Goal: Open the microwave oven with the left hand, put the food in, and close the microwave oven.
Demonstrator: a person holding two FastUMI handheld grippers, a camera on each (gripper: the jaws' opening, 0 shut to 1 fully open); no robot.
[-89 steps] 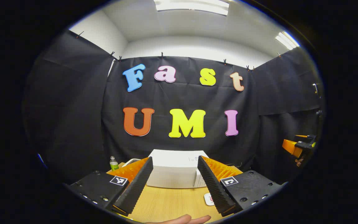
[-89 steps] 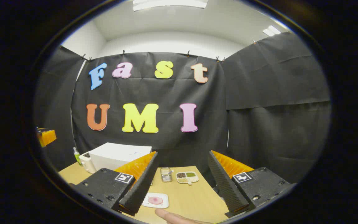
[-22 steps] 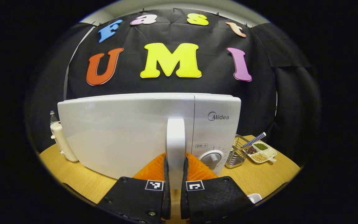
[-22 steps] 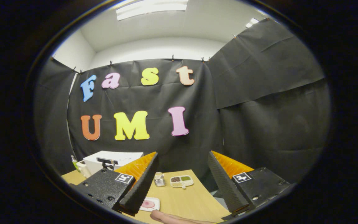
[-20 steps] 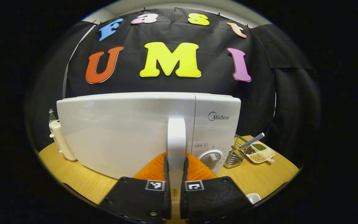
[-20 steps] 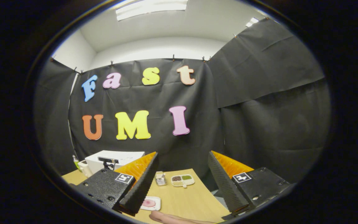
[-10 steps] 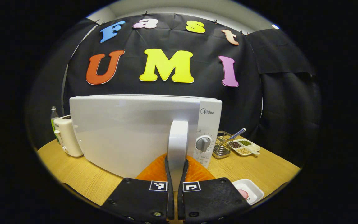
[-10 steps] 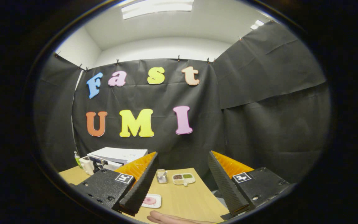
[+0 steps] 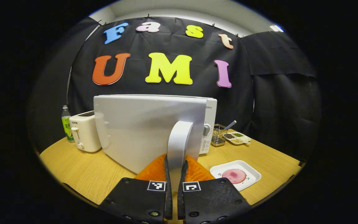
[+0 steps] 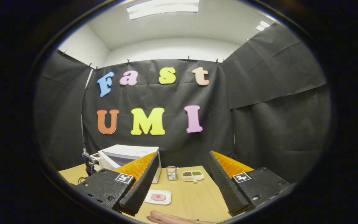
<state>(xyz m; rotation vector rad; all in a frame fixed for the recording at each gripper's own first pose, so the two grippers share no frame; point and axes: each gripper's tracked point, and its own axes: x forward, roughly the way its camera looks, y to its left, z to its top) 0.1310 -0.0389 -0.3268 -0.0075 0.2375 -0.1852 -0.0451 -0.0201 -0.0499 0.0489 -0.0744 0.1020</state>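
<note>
The white microwave (image 9: 208, 124) stands on the wooden table (image 9: 79, 168) with its door (image 9: 141, 127) swung partly out toward the camera. My left gripper (image 9: 175, 174) is shut on the door's white upright handle (image 9: 178, 143). To the right, a white square plate holding a pink slice of food (image 9: 235, 175) lies on the table. In the right gripper view the microwave (image 10: 126, 155) is at the back left with its door ajar, and the food plate (image 10: 158, 197) lies ahead. My right gripper (image 10: 182, 174) hangs open above the table with nothing in it.
A white toaster (image 9: 84, 135) and a green-labelled bottle (image 9: 66, 123) stand left of the microwave. A wire basket (image 9: 219, 138) with a spoon and a divided dish of beans (image 9: 238, 138) sit to its right. A hand (image 10: 179, 217) shows at the bottom edge.
The left gripper closed on the microwave's handle and has pulled the door outward, swinging it further open over the last half second. The right gripper has stayed open, drifting slightly.
</note>
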